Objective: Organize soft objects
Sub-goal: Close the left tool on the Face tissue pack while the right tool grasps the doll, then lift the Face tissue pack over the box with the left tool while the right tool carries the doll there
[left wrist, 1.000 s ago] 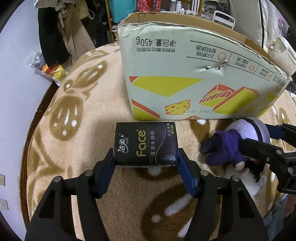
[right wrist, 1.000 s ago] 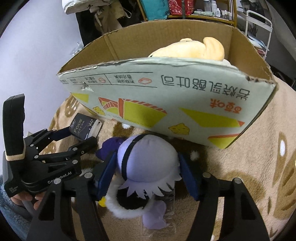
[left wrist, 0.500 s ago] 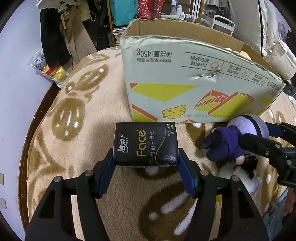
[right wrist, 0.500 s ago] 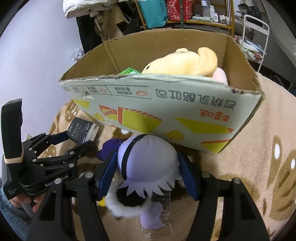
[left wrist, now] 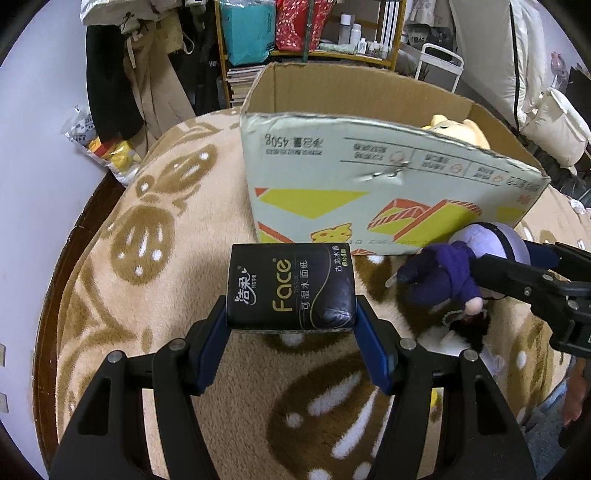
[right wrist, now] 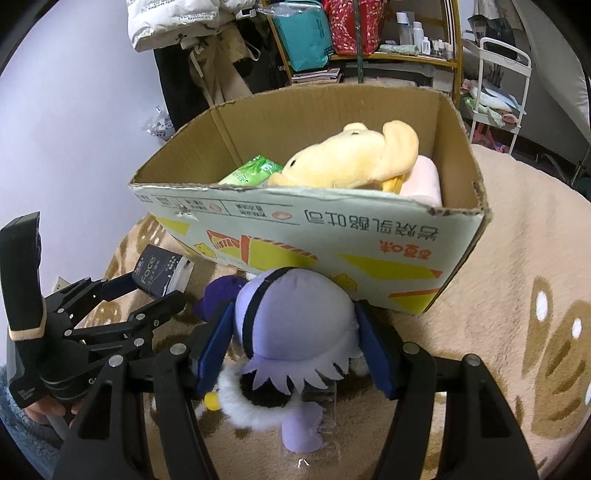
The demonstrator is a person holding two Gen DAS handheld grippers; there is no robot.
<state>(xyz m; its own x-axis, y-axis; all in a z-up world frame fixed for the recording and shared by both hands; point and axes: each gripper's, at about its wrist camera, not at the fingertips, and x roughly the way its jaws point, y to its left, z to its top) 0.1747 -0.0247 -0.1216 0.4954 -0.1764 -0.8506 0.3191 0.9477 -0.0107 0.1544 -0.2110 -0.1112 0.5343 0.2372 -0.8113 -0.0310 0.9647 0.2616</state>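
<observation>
My left gripper (left wrist: 291,325) is shut on a black tissue pack (left wrist: 291,288) printed "Face", held above the blanket in front of the cardboard box (left wrist: 369,192). My right gripper (right wrist: 295,332) is shut on a purple plush doll (right wrist: 291,328), held near the box's front wall (right wrist: 332,229). The doll (left wrist: 454,273) and right gripper (left wrist: 535,284) show at the right of the left wrist view. The left gripper (right wrist: 147,291) and its pack (right wrist: 159,273) show at the left of the right wrist view. Inside the box lie a yellow plush (right wrist: 354,158), a green pack (right wrist: 251,173) and a pink soft item (right wrist: 424,177).
A beige blanket with brown patterns (left wrist: 147,240) covers the round table. A white wall (left wrist: 33,147) stands at the left. Hanging clothes (left wrist: 122,74) and a shelf with bags and bottles (left wrist: 314,33) stand behind the box. A white rack (right wrist: 498,77) is at the far right.
Both grippers have risen with their loads, so the box's inside and its contents have come into view. Both grips are unchanged.
</observation>
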